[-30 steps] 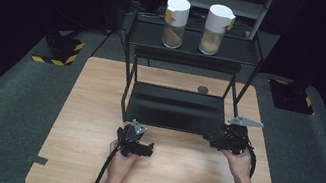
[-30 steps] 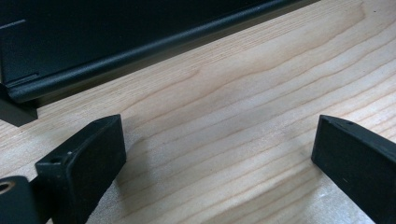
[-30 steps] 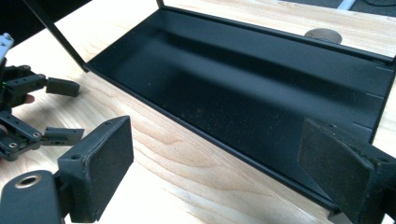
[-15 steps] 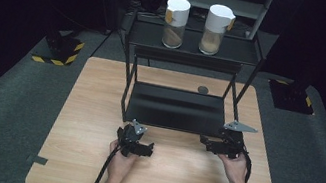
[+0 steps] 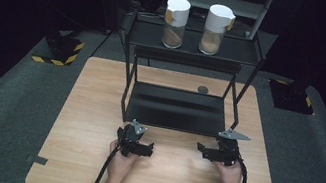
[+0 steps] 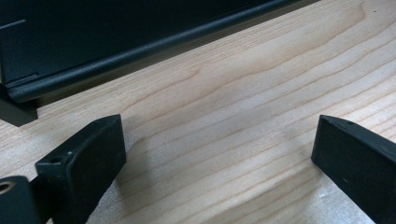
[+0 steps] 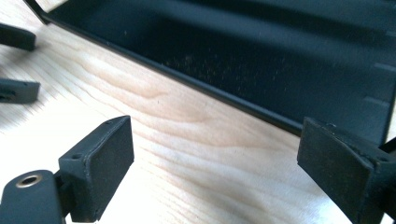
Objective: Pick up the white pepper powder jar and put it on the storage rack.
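Left gripper (image 5: 140, 148): low over the near part of the wooden table (image 5: 96, 110), jaws spread wide, nothing between them.
Right gripper (image 5: 206, 152): just in front of the black rack (image 5: 175, 109), jaws also wide apart and empty.
Jars: two white-capped jars, one on the left (image 5: 176, 16) and one on the right (image 5: 215, 23), stand side by side on the rack's top shelf, far from both grippers.
Small dark disc (image 5: 202, 89): lies on the table behind the rack.
Risk: a reach up could catch the shelf's front rail, rock the rack and topple a jar.
Risk: the jars stand close together, so a wide jaw closing on one could knock its neighbour.
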The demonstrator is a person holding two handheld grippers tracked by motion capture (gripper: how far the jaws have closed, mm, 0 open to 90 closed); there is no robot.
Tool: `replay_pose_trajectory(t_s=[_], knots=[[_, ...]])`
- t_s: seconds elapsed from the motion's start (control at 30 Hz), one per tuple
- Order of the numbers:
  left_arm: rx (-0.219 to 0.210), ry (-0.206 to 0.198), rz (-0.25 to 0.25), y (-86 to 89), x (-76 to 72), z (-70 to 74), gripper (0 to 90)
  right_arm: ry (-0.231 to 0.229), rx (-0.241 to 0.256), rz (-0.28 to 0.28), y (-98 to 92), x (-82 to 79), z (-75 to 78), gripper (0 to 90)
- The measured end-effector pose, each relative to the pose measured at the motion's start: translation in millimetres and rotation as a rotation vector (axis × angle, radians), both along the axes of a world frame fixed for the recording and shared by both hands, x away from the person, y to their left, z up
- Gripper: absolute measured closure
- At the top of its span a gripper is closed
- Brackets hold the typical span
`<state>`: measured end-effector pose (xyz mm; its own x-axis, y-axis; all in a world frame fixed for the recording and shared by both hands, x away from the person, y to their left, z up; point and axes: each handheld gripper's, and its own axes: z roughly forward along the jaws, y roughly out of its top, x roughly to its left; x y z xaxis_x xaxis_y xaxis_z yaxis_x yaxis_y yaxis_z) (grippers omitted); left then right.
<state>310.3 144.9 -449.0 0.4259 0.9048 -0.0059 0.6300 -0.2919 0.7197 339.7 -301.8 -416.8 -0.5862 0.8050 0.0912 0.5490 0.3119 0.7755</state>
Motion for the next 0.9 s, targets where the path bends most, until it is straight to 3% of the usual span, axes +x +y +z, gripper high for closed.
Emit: replay_pose_trajectory(t_s=[0.7,0.83,0.9], knots=[[0.002,0.001,0.000,-0.3,-0.1,0.2,3.0,0.008,-0.088,-0.019,14.6,-9.0,-28.9,9.8],[0.001,0.000,0.001,-0.2,-0.2,0.0,3.0,-0.009,-0.134,-0.018,22.9,-11.9,-28.6,10.4],[0.001,0.000,0.001,-0.2,-0.2,0.0,3.1,-0.006,-0.130,-0.017,22.3,-11.5,-28.6,10.3]])
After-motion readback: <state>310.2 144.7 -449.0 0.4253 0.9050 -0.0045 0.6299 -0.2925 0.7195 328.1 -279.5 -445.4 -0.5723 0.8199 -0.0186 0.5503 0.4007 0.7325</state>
